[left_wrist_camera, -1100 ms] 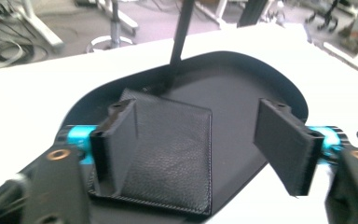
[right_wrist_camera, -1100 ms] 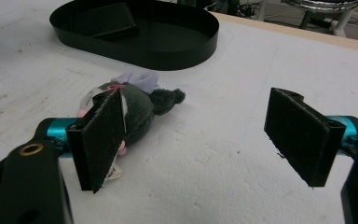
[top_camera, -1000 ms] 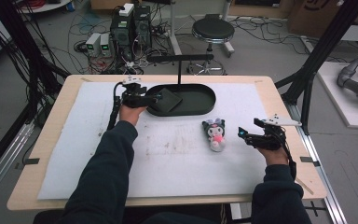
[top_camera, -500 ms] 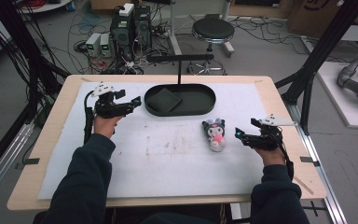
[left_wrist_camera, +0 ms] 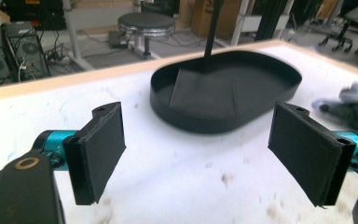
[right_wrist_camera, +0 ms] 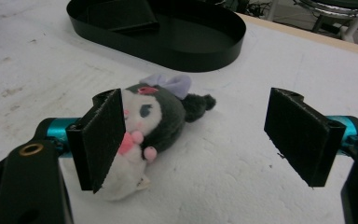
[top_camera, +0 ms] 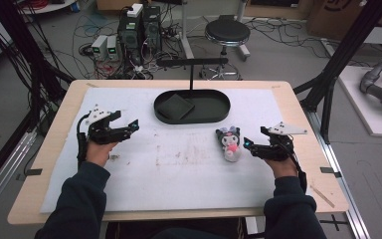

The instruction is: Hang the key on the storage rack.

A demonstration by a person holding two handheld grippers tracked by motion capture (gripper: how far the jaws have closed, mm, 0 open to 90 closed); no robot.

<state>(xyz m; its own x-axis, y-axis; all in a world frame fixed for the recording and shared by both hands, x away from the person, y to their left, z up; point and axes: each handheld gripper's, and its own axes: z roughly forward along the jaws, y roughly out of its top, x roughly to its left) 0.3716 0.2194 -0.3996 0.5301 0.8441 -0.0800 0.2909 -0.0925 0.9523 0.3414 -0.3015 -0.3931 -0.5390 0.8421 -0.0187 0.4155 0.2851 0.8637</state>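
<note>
White padding covers the tabletop (top_camera: 179,179) where a plush doll (top_camera: 230,143) lies on its back, just in front of the black oval tray (top_camera: 214,117) holding a flat black square (top_camera: 175,107). The right hand-held gripper (top_camera: 251,144) hangs beside the doll with jaws wide apart, the left hand-held gripper (top_camera: 129,125) likewise agape and empty; a clean pick likely means centring both pads across the soft body before closing

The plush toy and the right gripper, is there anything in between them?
Nothing. In the high view, only bare white mat separates the plush toy from the open right gripper.
</note>
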